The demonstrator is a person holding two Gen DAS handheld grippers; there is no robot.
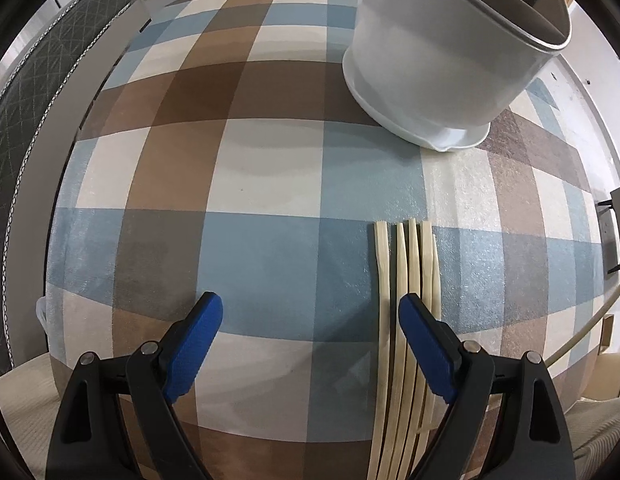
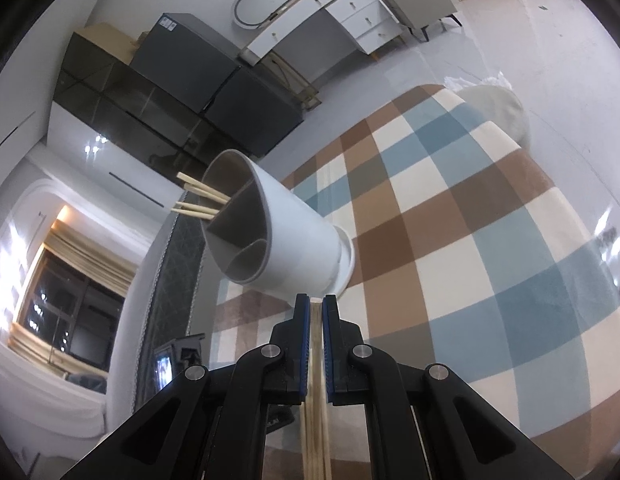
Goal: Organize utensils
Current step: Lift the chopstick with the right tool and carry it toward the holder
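So the loose chopsticks [image 1: 406,280] are lying side by side on the checked tablecloth [image 1: 270,184], on the near side of the white utensil holder [image 1: 450,64] and a bit apart from it. My left gripper [image 1: 310,344] hangs over the cloth with jaws spread wide, nothing in them, its right pad just over that bunch. My right gripper [image 2: 317,336] is pinched tight on a couple of chopsticks [image 2: 316,420], pointing at the holder, where four more sticks [image 2: 198,198] poke out of one compartment.

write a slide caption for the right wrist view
Right hand-held gripper shut on chopsticks, facing white divided utensil holder already holding four chopsticks.
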